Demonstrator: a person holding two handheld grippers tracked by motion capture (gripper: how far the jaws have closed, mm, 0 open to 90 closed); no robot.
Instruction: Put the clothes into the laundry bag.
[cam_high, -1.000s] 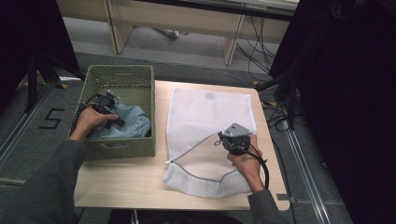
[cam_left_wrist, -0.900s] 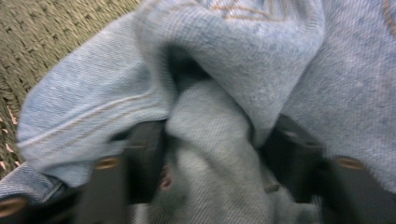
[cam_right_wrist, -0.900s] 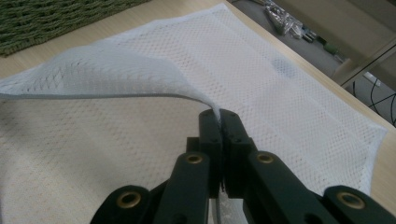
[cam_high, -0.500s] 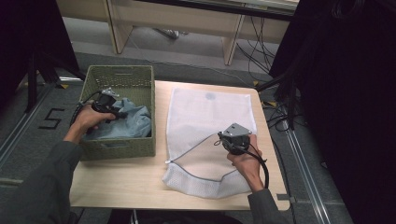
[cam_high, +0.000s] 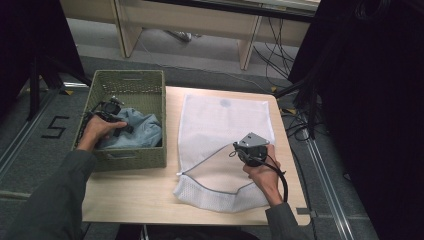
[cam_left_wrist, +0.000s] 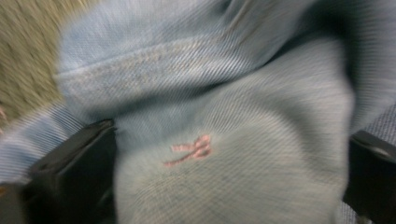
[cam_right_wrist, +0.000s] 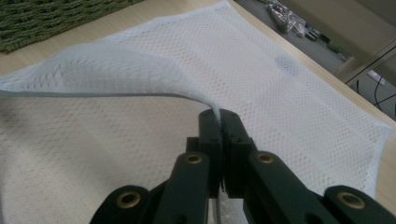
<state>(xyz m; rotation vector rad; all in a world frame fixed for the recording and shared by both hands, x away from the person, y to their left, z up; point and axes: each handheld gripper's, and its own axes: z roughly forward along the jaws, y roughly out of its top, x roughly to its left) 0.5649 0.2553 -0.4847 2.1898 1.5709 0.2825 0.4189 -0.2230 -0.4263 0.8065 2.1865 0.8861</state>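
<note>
garment: light blue denim cloth (cam_high: 136, 131), crumpled in a heap, with a stitched seam and a small pink embroidered mark (cam_left_wrist: 190, 150) on its top fold
garment place: inside the green woven basket (cam_high: 131, 86), toward its near end
bag: white mesh laundry bag (cam_high: 223, 134), lying flat on the wooden table (cam_high: 130, 195)
bag mouth: grey-edged opening at the near end, its upper edge (cam_right_wrist: 140, 94) lifted clear of the lower layer

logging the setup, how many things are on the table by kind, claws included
green woven basket: 1
light blue garment, in the basket: 1
white mesh laundry bag: 1
claws: 2, left claw open over the garment, right claw shut on the bag's edge
total: 5
</note>
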